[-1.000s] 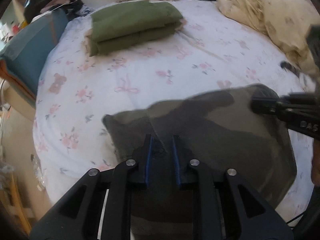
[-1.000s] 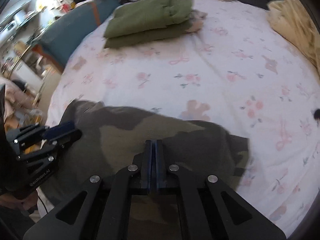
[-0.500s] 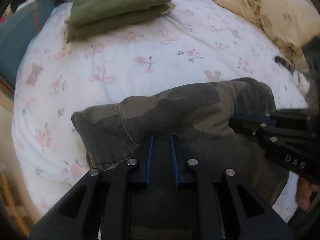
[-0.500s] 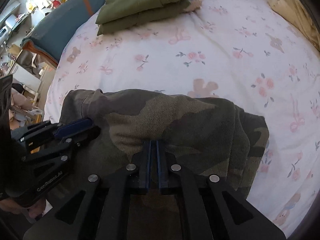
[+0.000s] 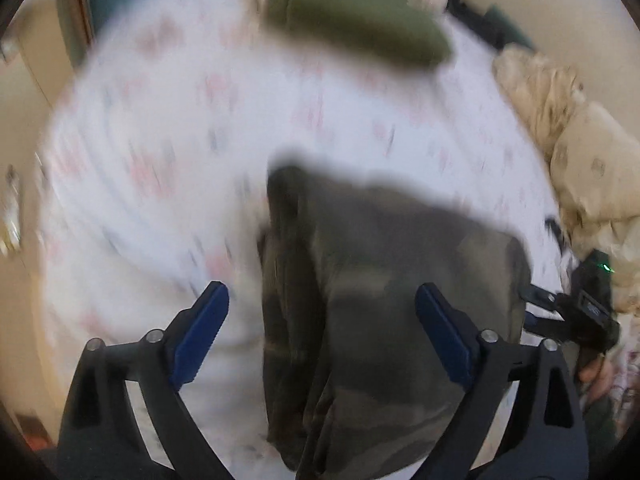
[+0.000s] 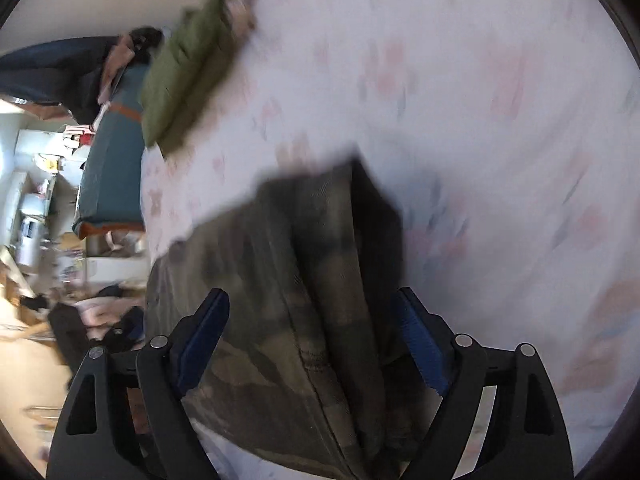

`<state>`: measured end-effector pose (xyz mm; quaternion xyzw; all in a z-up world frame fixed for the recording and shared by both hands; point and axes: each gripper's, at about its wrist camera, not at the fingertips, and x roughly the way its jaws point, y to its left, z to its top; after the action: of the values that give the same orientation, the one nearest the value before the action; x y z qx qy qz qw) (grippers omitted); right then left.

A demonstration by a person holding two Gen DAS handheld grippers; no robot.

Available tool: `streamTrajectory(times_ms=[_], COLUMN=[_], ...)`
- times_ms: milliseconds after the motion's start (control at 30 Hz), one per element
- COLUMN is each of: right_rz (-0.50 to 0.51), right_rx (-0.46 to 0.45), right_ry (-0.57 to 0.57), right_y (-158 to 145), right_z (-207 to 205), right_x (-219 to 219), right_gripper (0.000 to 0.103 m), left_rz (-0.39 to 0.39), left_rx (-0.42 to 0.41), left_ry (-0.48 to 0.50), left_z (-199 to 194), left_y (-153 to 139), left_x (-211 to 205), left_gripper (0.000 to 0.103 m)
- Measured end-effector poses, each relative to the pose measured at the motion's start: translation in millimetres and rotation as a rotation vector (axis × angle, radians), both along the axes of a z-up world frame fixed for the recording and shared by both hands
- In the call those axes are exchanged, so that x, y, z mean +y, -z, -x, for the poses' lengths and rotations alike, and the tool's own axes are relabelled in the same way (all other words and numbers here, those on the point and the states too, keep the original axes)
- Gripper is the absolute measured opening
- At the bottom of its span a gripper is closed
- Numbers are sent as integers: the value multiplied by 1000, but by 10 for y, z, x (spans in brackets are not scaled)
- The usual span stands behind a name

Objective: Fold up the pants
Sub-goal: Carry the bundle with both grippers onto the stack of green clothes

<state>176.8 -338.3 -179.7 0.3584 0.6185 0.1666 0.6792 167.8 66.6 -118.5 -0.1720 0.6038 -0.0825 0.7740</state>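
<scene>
The camouflage pants (image 5: 384, 288) lie folded in a thick bundle on the floral bedsheet (image 5: 192, 128); they also show in the right wrist view (image 6: 288, 280). My left gripper (image 5: 320, 320) is open wide, its blue-padded fingers spread over the bundle's left edge. My right gripper (image 6: 312, 320) is open wide, its fingers straddling the bundle's folded edge. The right gripper's body (image 5: 580, 312) shows at the bundle's right side in the left wrist view. Both views are motion-blurred.
A folded green garment (image 5: 360, 20) lies at the far side of the bed, also in the right wrist view (image 6: 184, 76). A beige quilt (image 5: 576, 152) is heaped at the right. A teal mattress edge (image 6: 112, 168) and floor clutter lie left.
Both grippers have opened and let go of the pants, which now lie folded on the bed. Both cameras have swung and rolled, blurring the views.
</scene>
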Motion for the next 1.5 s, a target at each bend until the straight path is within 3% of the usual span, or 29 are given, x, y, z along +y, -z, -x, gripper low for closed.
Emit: streamTrajectory(times_ms=[33, 100, 267, 333, 400, 433, 500, 533, 633, 800, 933, 1100, 1267, 1400, 1500], right_rz=[-12, 18, 22, 63, 92, 109, 111, 106, 142, 111, 48, 19, 119, 194, 319], right_rx=[25, -13, -54, -91, -116, -119, -102, -100, -176, -188, -264, -388, -488, -528, -514], right_ry=[-26, -57, -137, -156, -180, -185, -165, -155, -186, -172, -161, -147, -198, -181, -168], right_y=[96, 122, 34, -22, -96, -106, -67, -58, -224, -349, -672, -1279, -1832, -2032, -1884], right_z=[-5, 37, 95, 98, 68, 50, -24, -13, -16, 56, -10, -674, -1946, -3003, -3615], right_x=[51, 142, 377, 463, 540, 559, 564, 563, 652, 573, 562, 620, 982, 1258, 1461], right_gripper=[87, 87, 85, 71, 59, 59, 58, 54, 34, 29, 28, 28, 28, 28, 30], left_rz=[51, 110, 191, 166, 92, 64, 80, 84, 55, -4, -25, 43, 71, 52, 11], left_rx=[49, 86, 90, 67, 43, 33, 26, 10, -35, -77, -186, -285, -322, -344, -260], left_ry=[-3, -26, 10, 62, 112, 119, 122, 143, 181, 226, 233, 180, 86, 39, -52], left_z=[32, 90, 79, 84, 65, 54, 28, 26, 45, 100, 36, -663, -1928, -2865, -3492], left_y=[163, 303, 273, 249, 247, 242, 205, 137, -19, -283, -818, -1359, -1637, -1578, -1156], left_x=[16, 42, -64, -207, -332, -366, -407, -455, -520, -522, -462, -199, 99, 303, 501], left_gripper=[98, 100, 98, 98, 98, 96, 77, 61, 37, 29, 29, 29, 29, 33, 39])
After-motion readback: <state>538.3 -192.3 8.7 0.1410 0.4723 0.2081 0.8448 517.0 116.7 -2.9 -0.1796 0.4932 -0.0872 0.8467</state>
